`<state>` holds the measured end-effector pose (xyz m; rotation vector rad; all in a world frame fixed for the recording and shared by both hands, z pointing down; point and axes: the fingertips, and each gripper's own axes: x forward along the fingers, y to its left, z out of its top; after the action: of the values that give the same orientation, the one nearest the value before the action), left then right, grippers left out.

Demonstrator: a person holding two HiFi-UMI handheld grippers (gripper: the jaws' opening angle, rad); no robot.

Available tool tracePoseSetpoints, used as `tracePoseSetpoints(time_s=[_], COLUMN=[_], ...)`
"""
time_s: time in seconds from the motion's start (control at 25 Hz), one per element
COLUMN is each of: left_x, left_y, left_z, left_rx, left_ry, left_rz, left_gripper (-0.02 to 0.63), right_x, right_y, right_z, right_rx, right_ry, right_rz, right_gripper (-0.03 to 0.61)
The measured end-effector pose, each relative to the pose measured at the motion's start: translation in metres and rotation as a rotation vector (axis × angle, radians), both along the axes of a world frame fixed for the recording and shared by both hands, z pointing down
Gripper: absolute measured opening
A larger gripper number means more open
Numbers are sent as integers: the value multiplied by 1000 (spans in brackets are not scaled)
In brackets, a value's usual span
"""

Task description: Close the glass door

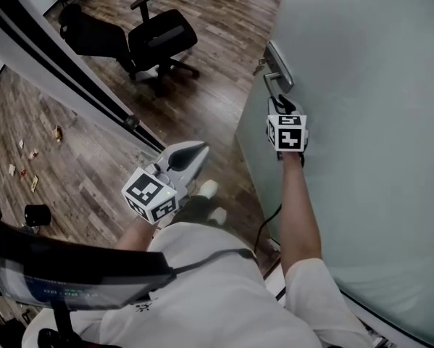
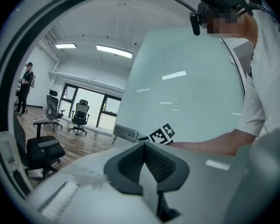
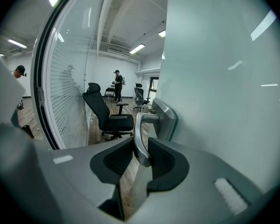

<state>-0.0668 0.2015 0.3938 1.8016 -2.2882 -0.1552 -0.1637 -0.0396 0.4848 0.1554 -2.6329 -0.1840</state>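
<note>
Glass door [image 1: 361,122], frosted and pale green, stands open on the person's right, its free edge turned out over the wood-plank floor [image 1: 195,100] and its metal lever handle [image 3: 140,141] on that edge. The right gripper [image 3: 140,160] is clamped on the hanging end of the lever, one black pad on either side and both pressing on the metal. The left gripper [image 2: 144,146] hangs well apart from the door, its jaws together on nothing. The closing swing looks not yet finished, with the panel at a clear angle.

The likeliest failure is a slip. The lever is a smooth, rounded bar, the pads hold only its lower end, and a sideways push could slide them off or merely turn the lever instead of moving the panel. A dark cable [image 1: 267,230] trails on the floor near the door's bottom edge, and the person's pale shoes [image 1: 208,188] stand near it too. Either could be caught as the panel comes round.

The glass is flat and glossy enough to mirror the ceiling lights as streaks. The handle is brushed metal, a curved lever on a rectangular plate with rounded corners. The pads are dark and finely ribbed, set in smooth grey shells that narrow to a V. A black office chair [image 1: 155,42] stands well away from the door.
</note>
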Motion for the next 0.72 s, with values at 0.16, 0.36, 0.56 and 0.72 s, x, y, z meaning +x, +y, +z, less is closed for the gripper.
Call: tracePoseSetpoints(time_s=[0.16,0.36,0.56,0.72], left_x=[10,8,3,2], left_y=[27,58,66,90], left_z=[4,12,1,0], left_rx=[-16,-11,8,26], left_ry=[-1,-7,-10,-19], left_rz=[-49,-76,-76,-75], left_gripper=[5,5,5,6], right_x=[-1,-6,-10,-2], right_y=[18,48,67,97], right_z=[-3,8,4,6], right_rx=[4,-6,-2,12], right_ry=[-5,7,17,22], right_rz=[-26,-47,-76,-98], right_gripper=[103,101,101,101])
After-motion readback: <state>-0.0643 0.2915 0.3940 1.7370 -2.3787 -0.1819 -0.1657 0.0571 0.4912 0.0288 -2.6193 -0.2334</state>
